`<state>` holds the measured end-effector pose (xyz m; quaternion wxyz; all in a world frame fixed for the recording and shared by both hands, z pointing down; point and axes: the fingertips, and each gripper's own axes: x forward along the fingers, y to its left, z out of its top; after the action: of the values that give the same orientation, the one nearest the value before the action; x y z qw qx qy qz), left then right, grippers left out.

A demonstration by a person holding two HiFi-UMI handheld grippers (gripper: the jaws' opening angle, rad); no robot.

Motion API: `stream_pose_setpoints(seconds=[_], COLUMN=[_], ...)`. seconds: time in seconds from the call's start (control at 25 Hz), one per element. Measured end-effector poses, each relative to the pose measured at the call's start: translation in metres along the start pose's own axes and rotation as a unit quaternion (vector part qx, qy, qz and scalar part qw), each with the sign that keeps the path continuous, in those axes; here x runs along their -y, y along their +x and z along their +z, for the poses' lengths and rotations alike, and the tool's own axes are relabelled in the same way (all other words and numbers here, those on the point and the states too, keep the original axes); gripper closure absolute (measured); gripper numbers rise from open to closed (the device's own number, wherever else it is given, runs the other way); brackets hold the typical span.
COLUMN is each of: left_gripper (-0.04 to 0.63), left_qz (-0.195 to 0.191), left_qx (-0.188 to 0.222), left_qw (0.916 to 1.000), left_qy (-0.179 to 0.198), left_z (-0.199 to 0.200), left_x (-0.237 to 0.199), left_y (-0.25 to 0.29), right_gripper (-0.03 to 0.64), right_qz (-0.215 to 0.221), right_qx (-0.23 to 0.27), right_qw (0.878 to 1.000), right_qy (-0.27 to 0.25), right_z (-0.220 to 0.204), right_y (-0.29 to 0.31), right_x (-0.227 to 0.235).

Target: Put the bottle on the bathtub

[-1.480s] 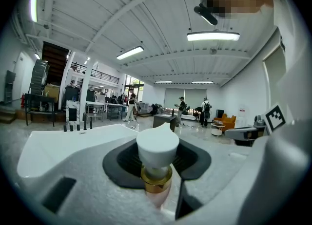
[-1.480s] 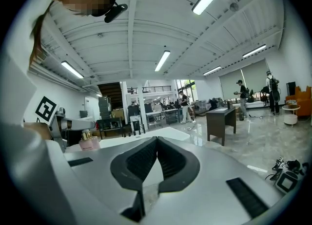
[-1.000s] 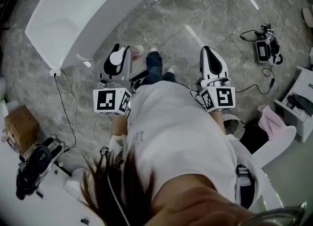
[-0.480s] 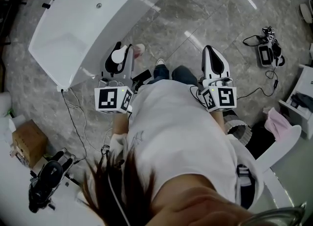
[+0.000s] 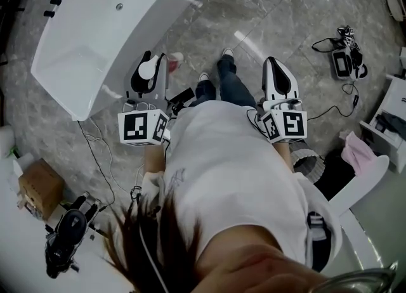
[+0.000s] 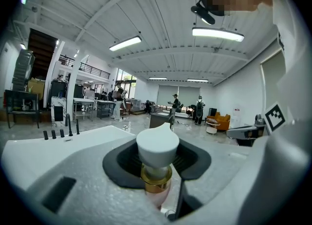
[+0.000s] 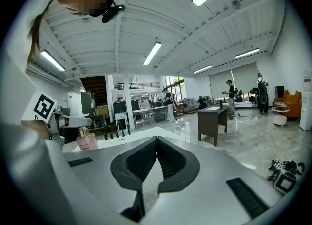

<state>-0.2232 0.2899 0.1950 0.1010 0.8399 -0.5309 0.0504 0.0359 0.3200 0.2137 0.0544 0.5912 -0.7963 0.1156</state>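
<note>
Glossy white bathtub (image 5: pixel 158 6), polished stone floor (image 5: pixel 273 25), shiny gold collar (image 6: pixel 156 174) on bottle (image 6: pixel 157 151)

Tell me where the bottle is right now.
The bottle is clamped in the jaws of the left hand-held gripper, left of centre in the head view, beside the outer wall of the bathtub, not yet on it.

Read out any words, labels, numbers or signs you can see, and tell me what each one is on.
No text can be read in any view.
The left marker cube: only a black-and-white square pattern, no letters.
The right marker cube: the same.
The bottle: any label is too small or hidden to read.
</note>
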Motion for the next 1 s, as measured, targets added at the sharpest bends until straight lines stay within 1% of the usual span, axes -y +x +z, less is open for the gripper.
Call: stream_pose_setpoints(seconds=[0.24,0.4,0.6,0.8,1.0], left_gripper=[0.448,0.448,0.448,0.448,0.448], left_qz=[0.016,0.034,0.049,0.058,0.052], left_qx=[-0.011,-0.001,0.020,0.044,0.042], left_qw=[0.9998,0.9994,0.9986,0.9973,0.9977], left_qy=[-0.005,-0.003,0.006,0.007,0.012], left_z=[0.003,0.014,0.035,0.057,0.067], left_x=[0.003,0.007,0.017,0.028,0.038], left_y=[0.047,0.087,0.135,0.170,0.194], right_gripper=[0.604,0.604,0.604,0.604,0.604], right_qz=[0.016,0.028,0.035,0.035,0.024], right_qx=[-0.009,-0.002,0.020,0.025,0.013], right_qw=[1.000,1.000,0.999,0.999,1.000], right_qy=[0.001,-0.007,-0.016,-0.015,0.013], right_z=[0.011,0.028,0.055,0.065,0.060], right_y=[0.042,0.073,0.102,0.112,0.116], right_x=[0.035,0.072,0.122,0.161,0.185])
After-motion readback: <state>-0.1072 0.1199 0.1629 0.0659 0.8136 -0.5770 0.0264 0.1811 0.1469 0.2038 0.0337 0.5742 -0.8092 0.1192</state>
